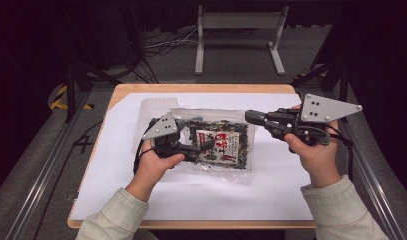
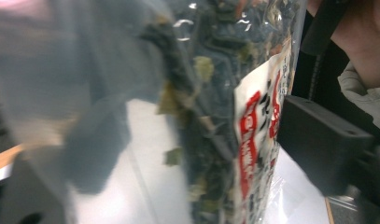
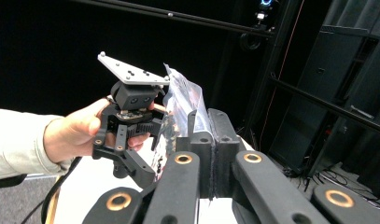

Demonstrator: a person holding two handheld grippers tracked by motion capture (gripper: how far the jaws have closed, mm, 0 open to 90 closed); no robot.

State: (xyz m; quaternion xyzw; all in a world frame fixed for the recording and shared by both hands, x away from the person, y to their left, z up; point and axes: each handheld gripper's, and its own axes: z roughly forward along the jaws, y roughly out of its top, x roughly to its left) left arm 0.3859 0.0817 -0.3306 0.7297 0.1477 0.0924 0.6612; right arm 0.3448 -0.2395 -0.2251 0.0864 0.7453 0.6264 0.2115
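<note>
Right gripper view — jaws apparently pinching seaweed bag (image 3: pixel 185 100).

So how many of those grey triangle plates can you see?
2. One grey plate sits on the left gripper, over the bag of dried greens. The other plate tops the right gripper, at the bag's far right corner.

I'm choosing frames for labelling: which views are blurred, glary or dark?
Left gripper view: the clear bag of dried seaweed sits too close, smeared and soft, with small glints on the plastic. Right gripper view: right gripper sharp, background nearly black. High view: white sheet evenly lit, floor beyond dim.
</note>
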